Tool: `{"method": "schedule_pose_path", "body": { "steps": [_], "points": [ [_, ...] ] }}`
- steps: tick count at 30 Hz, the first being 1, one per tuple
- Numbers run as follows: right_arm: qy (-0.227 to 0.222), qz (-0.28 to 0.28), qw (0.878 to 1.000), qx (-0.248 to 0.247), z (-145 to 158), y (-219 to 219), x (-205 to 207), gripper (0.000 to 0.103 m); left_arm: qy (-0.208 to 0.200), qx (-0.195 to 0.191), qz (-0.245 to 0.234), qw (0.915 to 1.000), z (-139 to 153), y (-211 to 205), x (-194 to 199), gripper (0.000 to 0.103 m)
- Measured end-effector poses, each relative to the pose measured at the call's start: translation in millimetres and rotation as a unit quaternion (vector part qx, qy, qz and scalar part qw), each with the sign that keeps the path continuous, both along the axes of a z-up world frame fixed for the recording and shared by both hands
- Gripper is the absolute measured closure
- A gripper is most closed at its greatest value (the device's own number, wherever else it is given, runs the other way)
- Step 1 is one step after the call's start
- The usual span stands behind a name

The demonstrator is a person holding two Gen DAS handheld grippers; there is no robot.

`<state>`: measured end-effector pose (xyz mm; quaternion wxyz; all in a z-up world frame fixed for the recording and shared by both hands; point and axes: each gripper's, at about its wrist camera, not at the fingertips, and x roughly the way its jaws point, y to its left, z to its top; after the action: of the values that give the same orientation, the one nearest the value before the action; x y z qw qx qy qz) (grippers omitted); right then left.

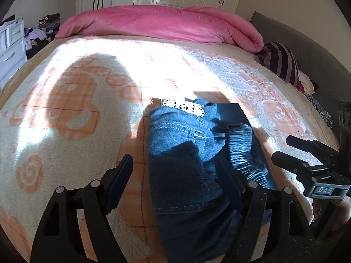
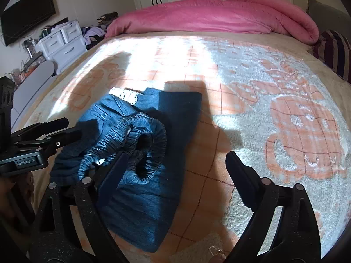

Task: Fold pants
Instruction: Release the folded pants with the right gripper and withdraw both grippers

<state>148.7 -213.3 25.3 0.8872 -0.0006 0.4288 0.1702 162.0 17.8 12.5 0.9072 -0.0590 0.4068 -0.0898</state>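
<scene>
Blue denim pants (image 1: 186,153) lie partly folded on the bed, with a white lace belt at the far end and gathered elastic cuffs (image 2: 144,144) on top. The pants also show in the right wrist view (image 2: 140,197). My left gripper (image 1: 175,166) is open just above the pants, its right finger over the denim near the cuffs. My right gripper (image 2: 175,164) is open and empty, its left finger by the cuffs, its right finger over bare blanket. Each gripper shows in the other's view, the right gripper (image 1: 283,149) and the left gripper (image 2: 70,127).
The bed has a fluffy white and orange patterned blanket (image 1: 76,100). A rolled pink duvet (image 1: 158,24) lies along the far edge. A striped pillow (image 1: 280,61) sits at the right by the grey headboard. White drawers (image 2: 63,41) and clutter stand left of the bed.
</scene>
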Motion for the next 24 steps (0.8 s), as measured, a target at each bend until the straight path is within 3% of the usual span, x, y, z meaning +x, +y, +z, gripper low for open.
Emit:
{"method": "schedule_pose_path", "body": {
  "steps": [4, 6, 17, 24],
  "points": [
    [-0.028, -0.007, 1.0, 0.005, 15, -3, -9, 0.009, -0.009, 0.009, 0.008, 0.9999, 11, 2, -6, 0.018],
    [-0.041, -0.009, 0.999, 0.005, 22, -4, -13, 0.009, -0.016, 0.012, 0.015, 0.9997, 18, 4, -13, 0.005],
    [-0.116, -0.019, 0.993, 0.015, 65, -18, -71, 0.009, -0.069, 0.025, 0.017, 0.9972, 62, 3, -76, 0.004],
    [-0.126, -0.019, 0.992, 0.013, 67, -28, -112, 0.009, -0.075, 0.027, 0.025, 0.9965, 57, 6, -120, 0.004]
  ]
}}
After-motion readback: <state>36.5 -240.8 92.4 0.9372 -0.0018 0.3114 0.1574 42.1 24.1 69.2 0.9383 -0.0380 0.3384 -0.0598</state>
